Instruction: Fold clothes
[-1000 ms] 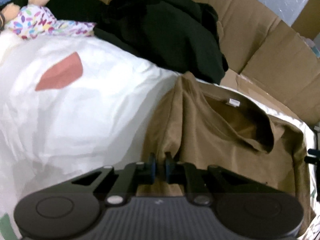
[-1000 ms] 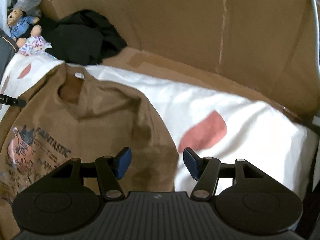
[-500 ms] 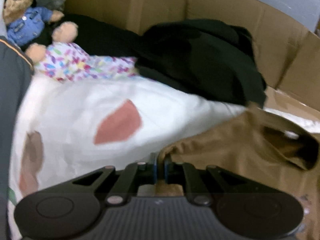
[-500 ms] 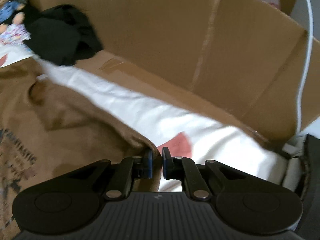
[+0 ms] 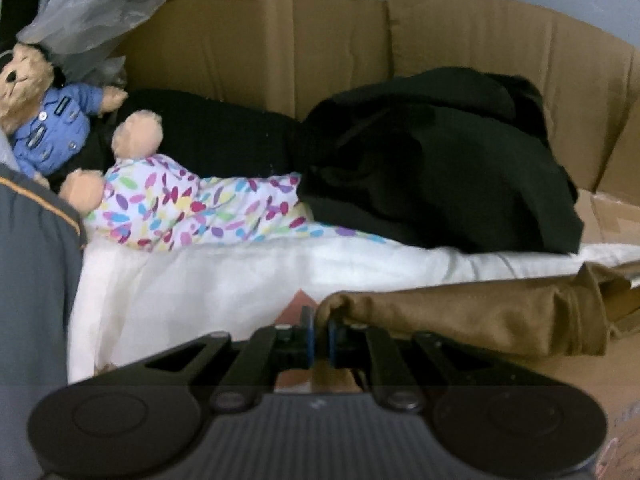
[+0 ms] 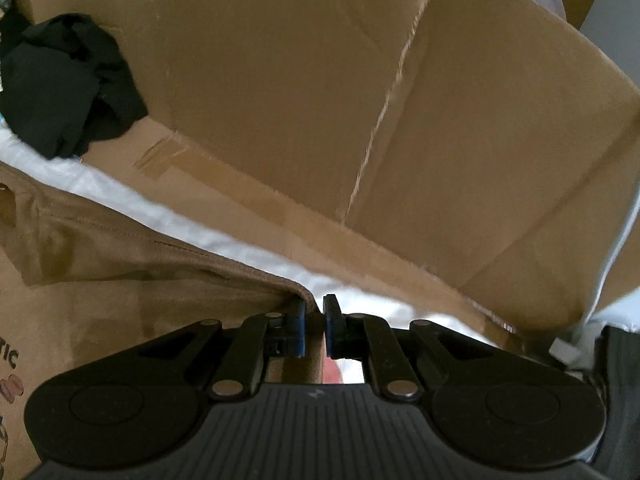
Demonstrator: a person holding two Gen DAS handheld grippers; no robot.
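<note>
Left gripper: blue-padded fingers pinched together on a folded edge of the brown T-shirt, cloth bunched just above them.
Right gripper: fingers nearly closed, clamping the hemmed edge of the same shirt; only a thin gap with fabric in it.
Brown T-shirt: lies on the white sheet, spread between the two grippers; the top edge is doubled over in a soft roll in the left wrist view; dark printed letters show at the left margin of the right wrist view.
White sheet: crumpled cloth with a reddish patch just behind the left fingers; a narrow strip shows beyond the shirt's hem.
Cardboard walls: creased brown panels stand behind the sheet; a taped flap lies at their foot.
Black garments: a heaped, rumpled pile against the cardboard, well apart from the shirt.
Teddy bear: plush, in a blue uniform shirt, at far left.
Patterned cloth: white with multicoloured leaf shapes, beside the bear's feet.
Plastic bag: clear, crinkled, above the bear.
Grey fabric: with an orange seam, at the left edge.
</note>
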